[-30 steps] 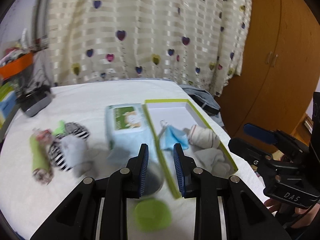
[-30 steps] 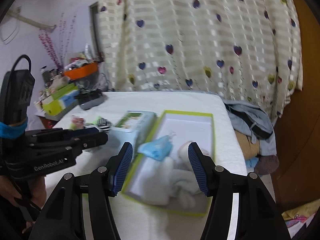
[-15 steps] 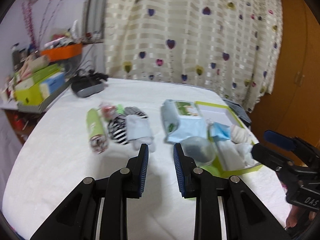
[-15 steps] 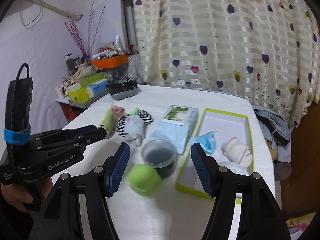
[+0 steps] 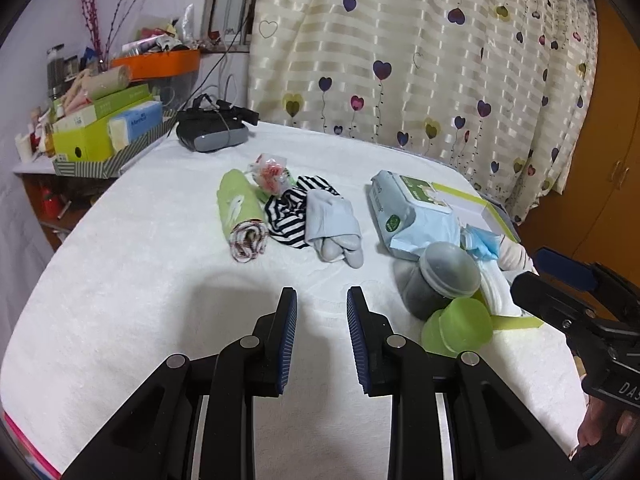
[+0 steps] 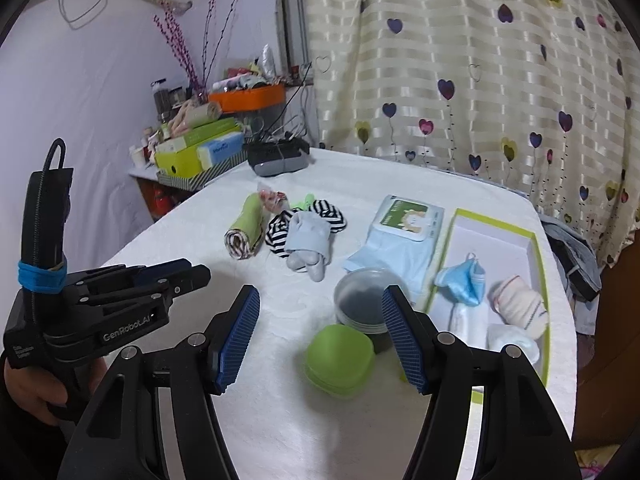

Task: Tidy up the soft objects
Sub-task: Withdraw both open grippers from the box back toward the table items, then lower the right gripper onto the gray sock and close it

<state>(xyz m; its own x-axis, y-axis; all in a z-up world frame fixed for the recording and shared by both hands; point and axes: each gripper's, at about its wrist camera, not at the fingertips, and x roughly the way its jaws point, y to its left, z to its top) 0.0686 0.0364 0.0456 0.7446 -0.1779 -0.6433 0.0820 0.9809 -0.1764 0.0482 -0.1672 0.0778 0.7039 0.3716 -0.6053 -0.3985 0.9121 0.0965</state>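
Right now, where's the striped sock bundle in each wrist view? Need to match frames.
Left wrist: striped sock bundle upper centre, between the green roll and the pale blue socks.
Right wrist: striped sock bundle centre-left, partly behind the pale blue socks.
Shared landmark: wipes pack, right of it in both.

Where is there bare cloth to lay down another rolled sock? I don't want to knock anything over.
Bare cloth lies in front of the sock pile, toward the left gripper, and behind it up to the black headset. It is crowded around the jar, green lid, wipes pack and box.
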